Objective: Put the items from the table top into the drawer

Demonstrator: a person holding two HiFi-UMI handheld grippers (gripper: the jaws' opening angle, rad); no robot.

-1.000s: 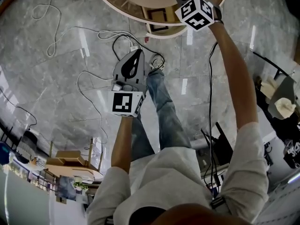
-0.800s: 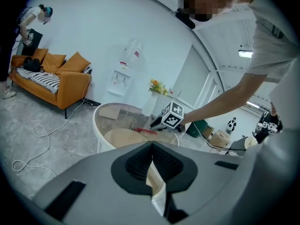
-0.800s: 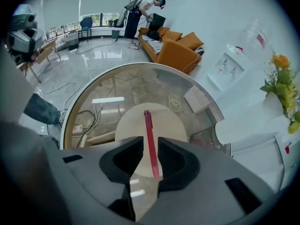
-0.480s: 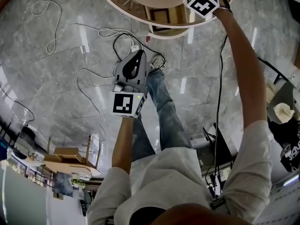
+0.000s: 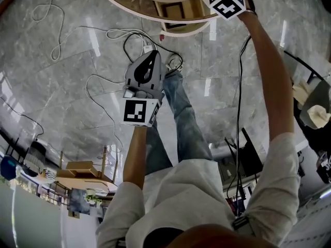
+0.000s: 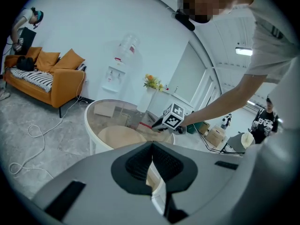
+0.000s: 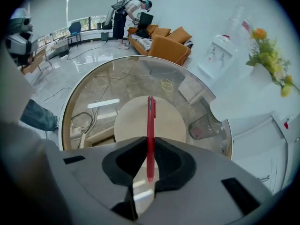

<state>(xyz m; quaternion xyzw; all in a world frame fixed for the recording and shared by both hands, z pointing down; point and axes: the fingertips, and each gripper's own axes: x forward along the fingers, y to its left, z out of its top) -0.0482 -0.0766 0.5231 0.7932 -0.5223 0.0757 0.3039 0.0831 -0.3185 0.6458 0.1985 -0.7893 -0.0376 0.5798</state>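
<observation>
The right claw [image 7: 150, 140], jaws just closing, pinches the red pen [image 7: 150, 116] between them.

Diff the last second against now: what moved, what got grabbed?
The right gripper moved up-frame in the head view, farther over the glass table; its jaws have just been closing and now pinch a red pen. The left gripper stayed put, jaws together, empty.
</observation>
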